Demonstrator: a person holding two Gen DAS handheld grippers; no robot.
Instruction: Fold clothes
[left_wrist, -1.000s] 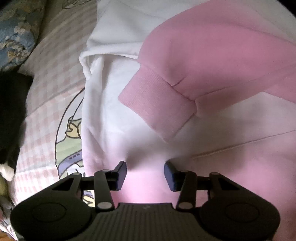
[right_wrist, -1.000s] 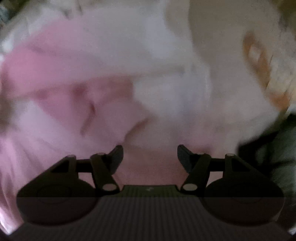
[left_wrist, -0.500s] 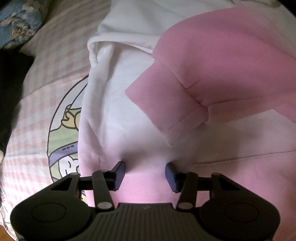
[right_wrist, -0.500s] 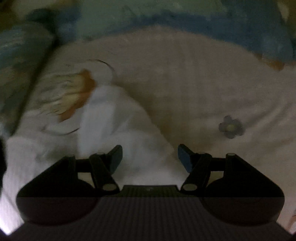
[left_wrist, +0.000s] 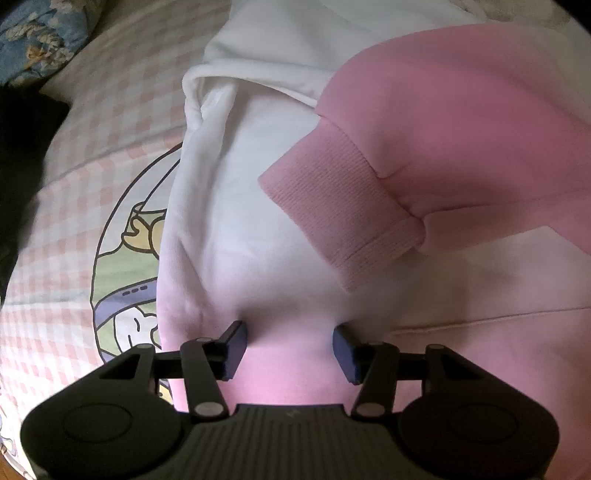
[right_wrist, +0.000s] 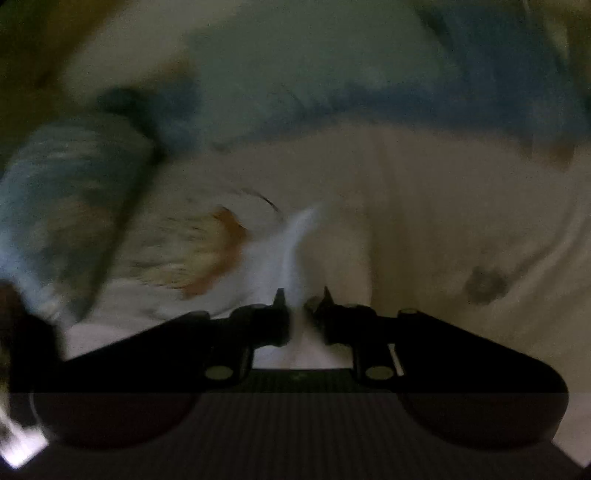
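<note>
The pink and white sweatshirt lies spread on the bed, filling the centre and right of the left wrist view, one pink sleeve with its ribbed cuff folded across the white body.

The left hand-held gripper points down at the lower centre, its jaws parted and just opening a little further, a hump of fabric between them that the pads do not clearly press.

In the blurred, dark right wrist view, the right hand-held gripper has just closed its jaws on a ridge of white cloth at centre frame.

The risk, as I judge it: a pull on that pinched ridge could drag the whole garment and undo the folded sleeve if the left side does not pin it. The thin pinch might also slip.

No containers are in view.
</note>
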